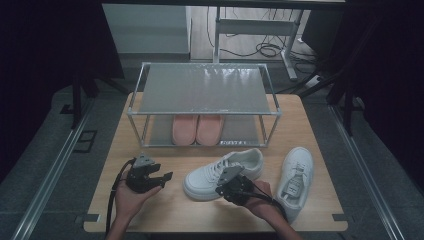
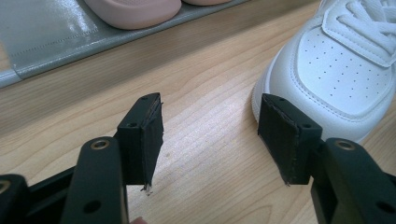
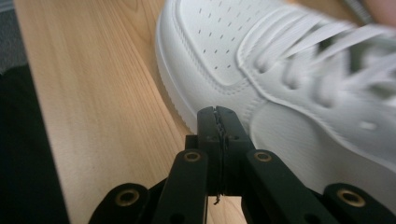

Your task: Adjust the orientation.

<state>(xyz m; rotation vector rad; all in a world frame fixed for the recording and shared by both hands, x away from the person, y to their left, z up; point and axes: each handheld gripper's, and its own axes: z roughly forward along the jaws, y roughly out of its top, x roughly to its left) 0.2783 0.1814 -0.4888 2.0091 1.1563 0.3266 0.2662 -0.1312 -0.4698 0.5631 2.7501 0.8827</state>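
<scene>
Right gripper view: right hand-held gripper (image 3: 218,116), jaws pressed together on nothing, noses a white leather lace-up sneaker (image 1: 222,173) at table centre; left hand-held gripper (image 2: 212,135), spread at nine o'clock. Pushing could skid it.

Light: dim room, table (image 1: 150,145) lit from above
Glare: shelf top (image 1: 205,90)
Blur: white sneaker (image 3: 299,79) laces soft

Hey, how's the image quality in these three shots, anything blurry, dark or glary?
High view: dim overall, dark surroundings, the wooden table lit, soft sheen on the shoe rack top shelf. Left gripper view: sharp, with glare on the grey lower shelf. Right gripper view: the white sneaker has blurred laces and side, while the shut right claw looks crisp.
</scene>
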